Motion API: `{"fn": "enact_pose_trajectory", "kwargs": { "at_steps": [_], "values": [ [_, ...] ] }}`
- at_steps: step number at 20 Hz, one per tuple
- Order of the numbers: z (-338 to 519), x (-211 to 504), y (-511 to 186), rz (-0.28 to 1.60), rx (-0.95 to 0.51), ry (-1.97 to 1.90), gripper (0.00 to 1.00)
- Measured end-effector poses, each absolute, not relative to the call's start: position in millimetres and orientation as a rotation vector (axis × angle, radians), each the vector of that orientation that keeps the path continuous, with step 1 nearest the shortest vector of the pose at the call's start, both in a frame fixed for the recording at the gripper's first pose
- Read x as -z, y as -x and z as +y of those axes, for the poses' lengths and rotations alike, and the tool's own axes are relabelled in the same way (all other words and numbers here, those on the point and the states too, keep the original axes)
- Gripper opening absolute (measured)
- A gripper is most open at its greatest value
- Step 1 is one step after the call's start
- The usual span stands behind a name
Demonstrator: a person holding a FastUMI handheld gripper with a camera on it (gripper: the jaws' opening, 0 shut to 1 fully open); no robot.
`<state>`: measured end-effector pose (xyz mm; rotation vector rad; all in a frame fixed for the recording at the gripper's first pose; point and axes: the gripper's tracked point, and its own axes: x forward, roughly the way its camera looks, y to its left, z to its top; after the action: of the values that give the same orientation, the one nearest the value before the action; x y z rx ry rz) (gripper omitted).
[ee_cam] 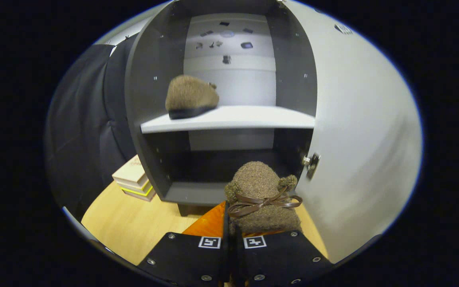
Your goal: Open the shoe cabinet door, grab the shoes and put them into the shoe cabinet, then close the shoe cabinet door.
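Note:
A brown fuzzy shoe (259,187) with a dark leather bow hangs just ahead of my fingers, in front of the cabinet's lower compartment. My gripper (231,233) is shut on the shoe's near edge, the two fingers pressed close together. The grey shoe cabinet (150,79) stands straight ahead with its door (357,139) swung wide open to the right. The matching second shoe (191,97) rests on the left part of the white middle shelf (253,117). The lower compartment looks dark and bare.
The door's metal knob (311,163) sits just right of the held shoe. A small stack of books (134,179) lies on the wooden floor (134,223) left of the cabinet. An orange surface (211,223) lies under my fingers.

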<state>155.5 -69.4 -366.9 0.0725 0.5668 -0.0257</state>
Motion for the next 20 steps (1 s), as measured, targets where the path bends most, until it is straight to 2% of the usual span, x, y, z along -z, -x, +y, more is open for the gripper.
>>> {"fn": "enact_pose_trajectory", "kwargs": {
  "at_steps": [5,9,20],
  "values": [
    [-70.6,273.2,-184.0,0.457,0.083,-0.064,0.07],
    [-67.5,234.2,-213.9,0.434,0.084,-0.018,0.07],
    [-83.2,255.4,-355.9,0.501,0.051,-0.054,0.07]
  ]
}}
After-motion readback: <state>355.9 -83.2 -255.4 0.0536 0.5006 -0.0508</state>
